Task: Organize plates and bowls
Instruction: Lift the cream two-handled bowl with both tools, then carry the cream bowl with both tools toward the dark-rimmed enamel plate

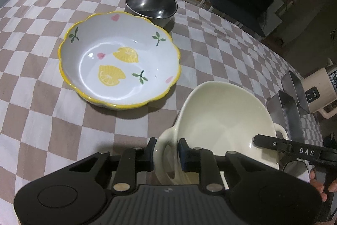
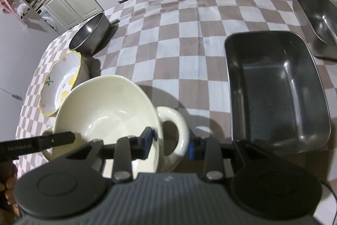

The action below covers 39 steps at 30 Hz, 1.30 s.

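A cream two-handled bowl (image 1: pixel 223 119) (image 2: pixel 105 103) sits tilted near the front of the checkered table. My left gripper (image 1: pixel 166 151) is shut on its left handle (image 1: pixel 166 140). My right gripper (image 2: pixel 170 143) straddles the right handle (image 2: pixel 172 117) and the bowl's wall. Its jaws have been widening, and the pads (image 2: pixel 147 139) stand just off the handle. A white scalloped bowl with lemons and a yellow rim (image 1: pixel 120 65) (image 2: pixel 61 81) lies to the left of the cream bowl. Behind it stands a round steel bowl (image 1: pixel 151 4) (image 2: pixel 88 35).
Two rectangular steel trays (image 2: pixel 273 88) (image 2: pixel 320 14) sit to the right of the cream bowl, seen edge-on in the left wrist view (image 1: pixel 290 111). A cream jug (image 1: pixel 316 90) stands past the table's right edge. Shelves and dark furniture lie beyond the far edge.
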Tool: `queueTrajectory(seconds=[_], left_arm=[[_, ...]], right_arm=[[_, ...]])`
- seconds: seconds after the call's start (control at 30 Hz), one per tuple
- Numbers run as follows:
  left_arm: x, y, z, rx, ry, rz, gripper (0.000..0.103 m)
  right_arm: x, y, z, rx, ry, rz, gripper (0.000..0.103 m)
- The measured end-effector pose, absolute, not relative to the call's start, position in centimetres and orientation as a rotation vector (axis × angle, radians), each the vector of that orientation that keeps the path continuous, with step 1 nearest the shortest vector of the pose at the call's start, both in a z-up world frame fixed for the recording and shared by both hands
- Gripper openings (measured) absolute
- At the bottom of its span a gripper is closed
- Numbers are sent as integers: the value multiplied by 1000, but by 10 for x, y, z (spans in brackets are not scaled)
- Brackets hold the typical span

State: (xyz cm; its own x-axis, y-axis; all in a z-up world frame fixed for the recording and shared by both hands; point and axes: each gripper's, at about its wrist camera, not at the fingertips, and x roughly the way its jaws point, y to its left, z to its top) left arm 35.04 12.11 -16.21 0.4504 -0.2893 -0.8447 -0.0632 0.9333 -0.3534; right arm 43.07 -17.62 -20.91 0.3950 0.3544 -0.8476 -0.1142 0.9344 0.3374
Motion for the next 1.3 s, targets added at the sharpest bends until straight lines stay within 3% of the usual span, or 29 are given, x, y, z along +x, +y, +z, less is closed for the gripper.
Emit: queueTrajectory(seconds=[0.67,0.73,0.8,0.9,1.07,1.17,1.3], left_arm=[[340,123,-139,-313,1027,-89,29],[334,122,-127,-299,988,-81,24],[329,123,-115,-360,931,-158,2],[319,104,-93,-407,873,-282,1],[309,93,-90,-361,882,-228,1],[304,104,-92,-333,887,-165,2],[310,127,-108,-327,940,-79,29]], right_arm=[[412,-164,-182,195,1024,329,34],[407,-165,-175,184,1012,319,32],[402,-168,-169,177,995,325,25],[392,-171,-157,254,979,386,18],[381,-165,-158,215,988,347,20],[381,-168,-162,217,996,344,21],[387,-169,-164,203,990,332,22]])
